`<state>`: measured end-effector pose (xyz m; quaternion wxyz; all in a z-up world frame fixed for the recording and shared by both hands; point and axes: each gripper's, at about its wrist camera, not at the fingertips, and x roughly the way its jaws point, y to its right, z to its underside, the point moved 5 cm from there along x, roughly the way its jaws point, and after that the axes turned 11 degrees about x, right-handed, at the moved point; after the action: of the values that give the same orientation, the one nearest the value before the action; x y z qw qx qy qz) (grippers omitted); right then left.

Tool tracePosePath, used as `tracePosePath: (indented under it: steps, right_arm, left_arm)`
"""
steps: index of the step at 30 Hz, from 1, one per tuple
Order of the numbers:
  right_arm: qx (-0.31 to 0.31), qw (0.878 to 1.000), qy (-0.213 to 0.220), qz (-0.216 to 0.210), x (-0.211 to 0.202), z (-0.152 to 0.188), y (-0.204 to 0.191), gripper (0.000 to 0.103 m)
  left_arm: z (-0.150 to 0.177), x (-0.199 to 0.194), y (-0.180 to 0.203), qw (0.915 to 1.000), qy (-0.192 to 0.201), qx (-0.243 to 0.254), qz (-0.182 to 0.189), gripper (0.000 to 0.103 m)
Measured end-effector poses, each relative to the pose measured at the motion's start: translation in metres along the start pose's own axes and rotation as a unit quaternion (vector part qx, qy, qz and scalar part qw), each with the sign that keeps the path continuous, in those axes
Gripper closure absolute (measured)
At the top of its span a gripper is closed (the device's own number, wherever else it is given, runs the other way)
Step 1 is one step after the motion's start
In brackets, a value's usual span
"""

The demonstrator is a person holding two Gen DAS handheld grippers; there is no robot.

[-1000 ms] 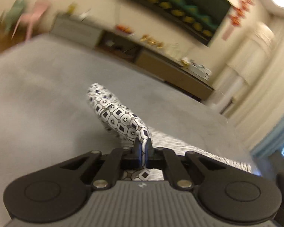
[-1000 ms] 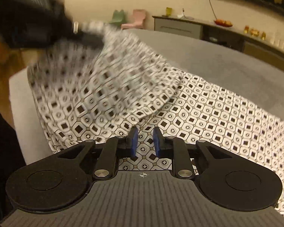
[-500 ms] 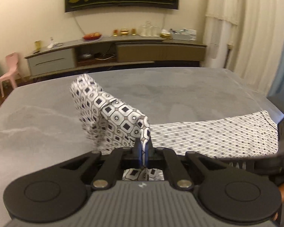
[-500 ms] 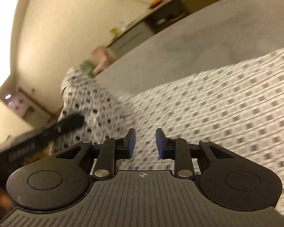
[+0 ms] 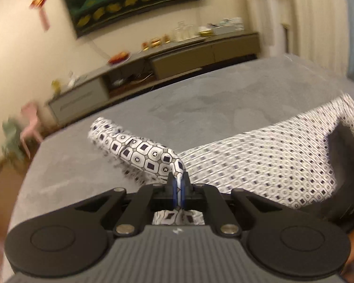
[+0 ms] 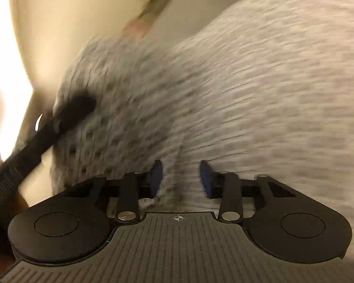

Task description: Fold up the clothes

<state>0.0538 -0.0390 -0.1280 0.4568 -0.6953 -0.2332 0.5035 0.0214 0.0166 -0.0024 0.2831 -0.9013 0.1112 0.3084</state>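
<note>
A white garment with a dark geometric print (image 5: 259, 162) lies spread over the grey table (image 5: 200, 99). My left gripper (image 5: 177, 186) is shut on a raised fold of it, and the pinched cloth (image 5: 139, 151) arches up and away to the left. In the right wrist view the same garment (image 6: 224, 89) fills the frame, heavily blurred. My right gripper (image 6: 181, 179) is open just above the cloth, with fabric showing between its blue pads (image 6: 156, 176). The left gripper's black body (image 6: 35, 139) shows at the left of that view, gripping the cloth edge.
A long low sideboard (image 5: 153, 66) with dishes stands against the far wall under a dark wall hanging (image 5: 134, 2). Small pink (image 5: 30, 120) and green chairs sit at the left. Curtains (image 5: 306, 11) hang at the right. The table's left edge (image 5: 33, 162) is close.
My right gripper's jaws have spread wider and it has swung fast over the cloth, blurring its view. The left gripper, still shut on the fold, has tilted and shifted.
</note>
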Motion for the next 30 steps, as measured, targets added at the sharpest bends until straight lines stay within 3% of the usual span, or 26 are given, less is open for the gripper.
tracePosePath:
  steps: [3, 6, 9, 12, 14, 15, 17, 18, 19, 21, 22, 26, 30]
  right_arm:
    - [0.014, 0.997, 0.074, -0.016, -0.055, -0.035, 0.008, 0.069]
    - [-0.001, 0.992, 0.12, -0.03, -0.087, -0.065, 0.007, 0.044]
    - [-0.021, 0.992, 0.127, -0.011, -0.093, -0.07, 0.011, 0.035]
    - [-0.044, 0.992, 0.113, 0.022, -0.081, -0.069, 0.014, 0.036]
    - [-0.07, 0.991, 0.107, 0.049, -0.076, -0.064, 0.013, 0.04]
    - [-0.093, 0.988, 0.11, 0.064, -0.073, -0.061, 0.011, 0.047]
    - [-0.144, 0.978, 0.12, 0.097, -0.068, -0.055, 0.003, 0.069]
    - [-0.168, 0.971, 0.127, 0.114, -0.067, -0.052, 0.0, 0.087]
    - [-0.18, 0.966, 0.134, 0.129, -0.068, -0.051, -0.001, 0.094]
    - [-0.185, 0.96, 0.145, 0.15, -0.069, -0.055, 0.003, 0.098]
    - [-0.183, 0.96, 0.147, 0.154, -0.07, -0.057, 0.004, 0.098]
    - [-0.179, 0.961, 0.146, 0.15, -0.078, -0.065, 0.0, 0.098]
    - [-0.243, 0.935, 0.179, 0.188, -0.083, -0.052, -0.017, 0.1]
  left_arm:
    - [-0.013, 0.01, 0.051, 0.998, 0.013, 0.057, 0.023, 0.099]
    - [-0.015, 0.024, 0.095, 0.9944, 0.012, 0.094, 0.046, 0.089]
    - [-0.006, 0.027, 0.111, 0.9928, 0.012, 0.09, 0.078, 0.083]
    - [0.008, 0.019, 0.1, 0.9926, 0.017, 0.067, 0.1, 0.083]
    - [0.019, 0.016, 0.079, 0.9954, 0.01, 0.039, 0.087, 0.076]
    - [0.025, 0.017, 0.066, 0.9968, 0.004, 0.022, 0.077, 0.074]
    - [0.042, 0.023, 0.04, 0.9977, -0.018, -0.027, 0.059, 0.076]
    - [0.053, 0.029, 0.032, 0.9954, -0.033, -0.049, 0.075, 0.076]
    - [0.064, 0.035, 0.025, 0.9922, -0.047, -0.071, 0.091, 0.075]
    - [0.086, 0.045, 0.019, 0.9848, -0.074, -0.092, 0.127, 0.068]
    - [0.09, 0.045, 0.016, 0.9876, -0.063, -0.086, 0.116, 0.065]
    - [0.092, 0.043, 0.0, 0.9848, -0.05, -0.113, 0.122, 0.064]
    - [0.079, 0.045, -0.012, 0.9862, -0.027, -0.113, 0.117, 0.064]
